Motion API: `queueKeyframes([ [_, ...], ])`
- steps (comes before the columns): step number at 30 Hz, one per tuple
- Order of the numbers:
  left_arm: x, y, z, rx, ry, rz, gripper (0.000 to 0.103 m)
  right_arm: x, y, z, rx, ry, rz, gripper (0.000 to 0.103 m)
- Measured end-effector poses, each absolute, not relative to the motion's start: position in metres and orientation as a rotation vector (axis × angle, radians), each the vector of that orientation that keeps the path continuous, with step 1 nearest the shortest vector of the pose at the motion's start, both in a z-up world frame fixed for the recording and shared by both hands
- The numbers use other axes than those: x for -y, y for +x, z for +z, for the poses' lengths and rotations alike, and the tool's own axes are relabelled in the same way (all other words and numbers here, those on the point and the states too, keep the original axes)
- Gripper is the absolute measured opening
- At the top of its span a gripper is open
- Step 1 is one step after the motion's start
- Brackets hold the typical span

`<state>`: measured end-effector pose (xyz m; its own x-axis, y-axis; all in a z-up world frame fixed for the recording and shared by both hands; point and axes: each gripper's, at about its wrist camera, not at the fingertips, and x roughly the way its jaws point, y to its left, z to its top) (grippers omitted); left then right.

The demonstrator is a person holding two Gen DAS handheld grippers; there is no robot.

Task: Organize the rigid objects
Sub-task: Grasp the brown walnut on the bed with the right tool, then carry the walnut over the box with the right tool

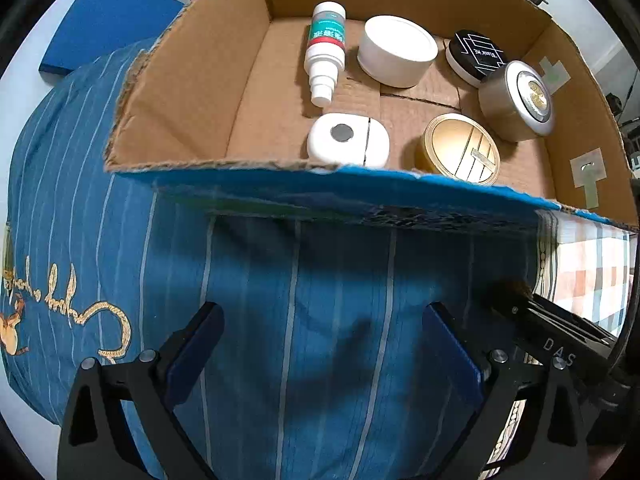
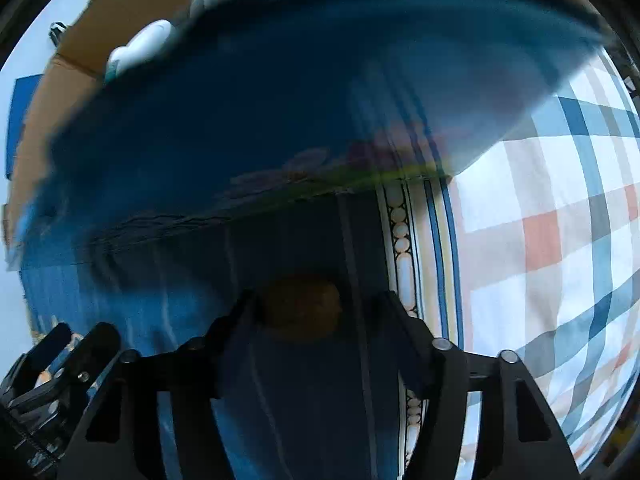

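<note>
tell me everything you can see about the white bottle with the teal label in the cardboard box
The white bottle looks like plastic, with a teal label carrying white print and a red band below it. It lies on its side on the floor of the cardboard box, in the back-left part, its stepped narrow end pointing toward the camera. The round white container sits close beside it; whether they touch is unclear. Neither gripper is near it.

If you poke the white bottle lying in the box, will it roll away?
Probably a little. The bottle is round and lies on its side on the flat floor of the box, so a sideways nudge should roll it. The white tub beside it would likely stop it soon. It looks like small plastic, so probably light and not fragile.
</note>
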<state>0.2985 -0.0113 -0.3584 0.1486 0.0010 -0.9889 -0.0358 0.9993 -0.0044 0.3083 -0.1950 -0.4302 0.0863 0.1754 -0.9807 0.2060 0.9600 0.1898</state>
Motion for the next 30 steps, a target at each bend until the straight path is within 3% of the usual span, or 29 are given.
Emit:
queueKeyframes([
  [2,0.014,0.299,-0.361,-1.425,-0.023,0.02,0.102,0.189,0.309,-0.43,-1.495,0.271,-0.024,0.044],
  [3,0.014,0.299,-0.361,-1.426,-0.025,0.016,0.102,0.186,0.308,-0.43,-1.5,0.239,-0.038,0.043],
  [16,0.015,0.283,-0.341,-1.391,-0.019,-0.034,0.102,0.175,0.281,-0.405,-1.446,0.094,-0.008,0.043],
  [30,0.038,0.251,-0.224,-1.204,0.0,-0.141,0.102,0.2,0.238,-0.282,-1.256,0.122,0.071,0.043],
])
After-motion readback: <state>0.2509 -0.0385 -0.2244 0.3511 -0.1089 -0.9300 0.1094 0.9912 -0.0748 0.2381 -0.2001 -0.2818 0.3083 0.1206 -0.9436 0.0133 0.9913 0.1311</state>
